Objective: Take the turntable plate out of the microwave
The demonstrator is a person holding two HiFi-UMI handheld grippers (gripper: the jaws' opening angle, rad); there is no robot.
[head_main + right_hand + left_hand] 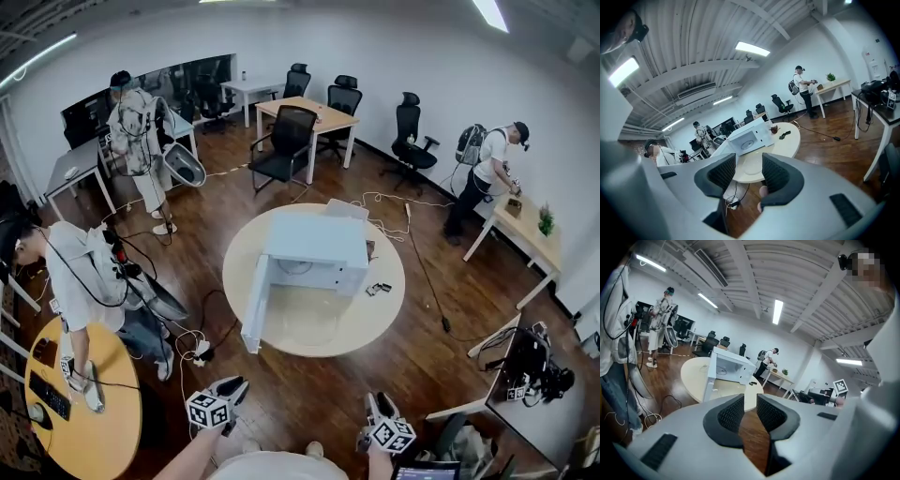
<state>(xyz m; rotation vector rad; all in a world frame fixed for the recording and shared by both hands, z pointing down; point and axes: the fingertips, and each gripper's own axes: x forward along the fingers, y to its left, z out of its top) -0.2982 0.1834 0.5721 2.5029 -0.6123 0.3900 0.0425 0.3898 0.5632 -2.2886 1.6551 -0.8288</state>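
A white microwave [314, 251] stands on the round pale table [375, 319], its door [255, 302] swung open to the left. Inside the cavity the turntable plate [746, 142] shows as a pale disc; it is also faintly visible in the head view [298, 268]. Both grippers hang over the wood floor well short of the table. My left gripper [234, 387] [750, 411] points toward the microwave [729, 365], jaws a little apart with only floor between them. My right gripper [375, 405] [749, 171] is open wider and empty.
Small dark items [379, 289] lie on the table right of the microwave. Cables and a power strip [202, 352] trail on the floor at the left. A person [89, 281] bends over a yellow round table [103, 441]. A desk with gear [530, 375] stands right.
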